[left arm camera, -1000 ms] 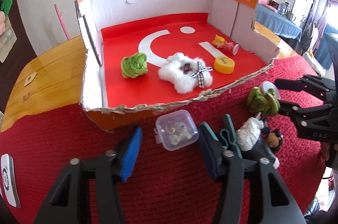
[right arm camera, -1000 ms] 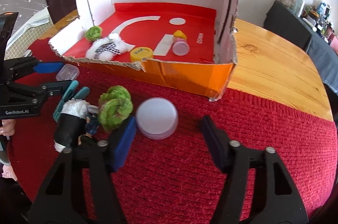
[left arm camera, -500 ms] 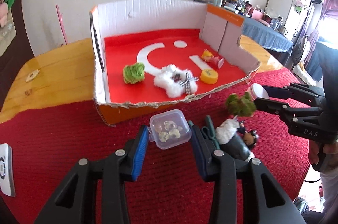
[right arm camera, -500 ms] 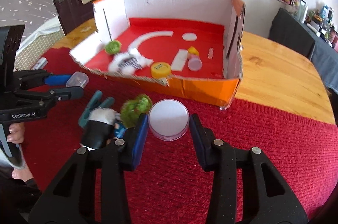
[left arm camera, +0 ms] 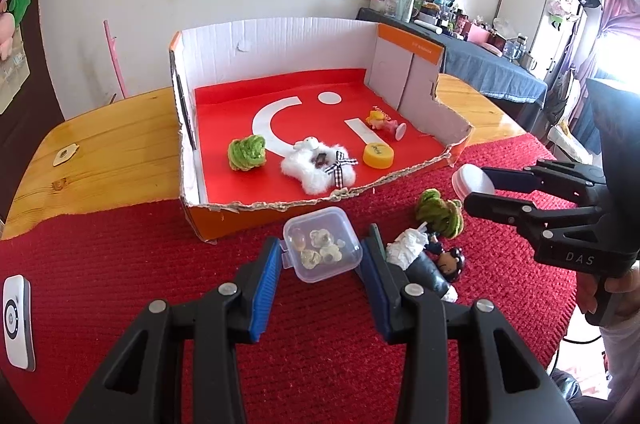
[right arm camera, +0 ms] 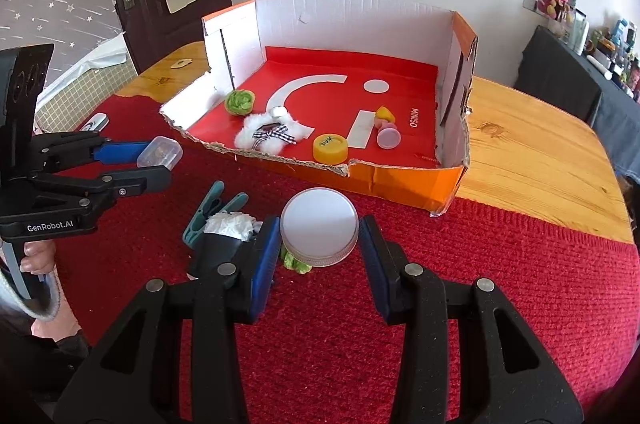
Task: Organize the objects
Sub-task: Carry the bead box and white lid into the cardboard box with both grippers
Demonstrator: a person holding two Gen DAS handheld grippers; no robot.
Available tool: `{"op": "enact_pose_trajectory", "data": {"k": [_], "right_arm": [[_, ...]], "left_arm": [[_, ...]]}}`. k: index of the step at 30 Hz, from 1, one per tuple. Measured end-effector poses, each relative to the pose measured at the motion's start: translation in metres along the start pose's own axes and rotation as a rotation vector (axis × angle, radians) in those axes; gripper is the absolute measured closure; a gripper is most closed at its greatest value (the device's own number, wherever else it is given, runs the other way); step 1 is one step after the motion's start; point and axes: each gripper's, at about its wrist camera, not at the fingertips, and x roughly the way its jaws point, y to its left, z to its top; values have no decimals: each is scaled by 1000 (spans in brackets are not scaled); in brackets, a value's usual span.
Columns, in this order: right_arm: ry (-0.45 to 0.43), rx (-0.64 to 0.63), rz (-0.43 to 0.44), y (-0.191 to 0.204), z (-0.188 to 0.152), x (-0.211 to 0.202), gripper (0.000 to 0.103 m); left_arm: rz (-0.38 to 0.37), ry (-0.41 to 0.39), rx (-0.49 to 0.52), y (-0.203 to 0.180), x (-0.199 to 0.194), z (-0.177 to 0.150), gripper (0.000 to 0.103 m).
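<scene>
The left gripper (left arm camera: pixel 322 260) sits low in the middle of the left wrist picture; its two blue pads (left arm camera: pixel 265 282) are squeezed onto a little clear box (left arm camera: pixel 322 244) with small pale bits inside, and the box is up off the red mat (left arm camera: pixel 120 264); the jaws closed in over the last second and have now stopped, with the box between them. The right gripper (right arm camera: pixel 320 244) sits low in the middle of the right wrist picture; its pads (right arm camera: pixel 264 264) pinch a round white lid (right arm camera: pixel 319 226) from both sides, and its jaws closed in the same way, with the lid between them.

Just behind, in the middle of both pictures, stands an open cardboard box (left arm camera: pixel 280 43) with a red floor; inside lie a green yarn ball (left arm camera: pixel 246 151), a white fluffy toy (left arm camera: pixel 320 167), a yellow cap (left arm camera: pixel 378 155) and a small pink and yellow toy (left arm camera: pixel 384 121).

On the mat, right of the clear box, lie a little doll (left arm camera: pixel 432 260) and a second green yarn ball (left arm camera: pixel 440 212), close together; a teal clip (right arm camera: pixel 208 212) lies by the doll.
</scene>
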Motion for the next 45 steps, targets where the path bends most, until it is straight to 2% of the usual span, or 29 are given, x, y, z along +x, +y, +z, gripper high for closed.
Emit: {"op": "enact_pose_trajectory", "data": {"k": [12, 17, 21, 27, 33, 40, 45], "right_arm": [[-44, -18, 35, 8, 10, -13, 64], [-62, -12, 28, 4, 30, -11, 64], [-49, -31, 1, 0, 56, 2, 64], [32, -68, -39, -11, 95, 45, 64], [139, -77, -59, -23, 121, 94, 64], [240, -46, -39, -38, 133, 126, 64], [304, -46, -37, -42, 134, 145, 64]], "left_arm": [[-32, -44, 11, -6, -20, 9, 60], [-20, -70, 24, -7, -21, 29, 60], [-43, -43, 37, -3, -4, 55, 60], [-65, 27, 33, 9, 36, 88, 60], [-74, 126, 5, 26, 86, 114, 60], [-91, 219, -77, 47, 130, 126, 60], [-99, 254, -109, 53, 147, 127, 60]]}}
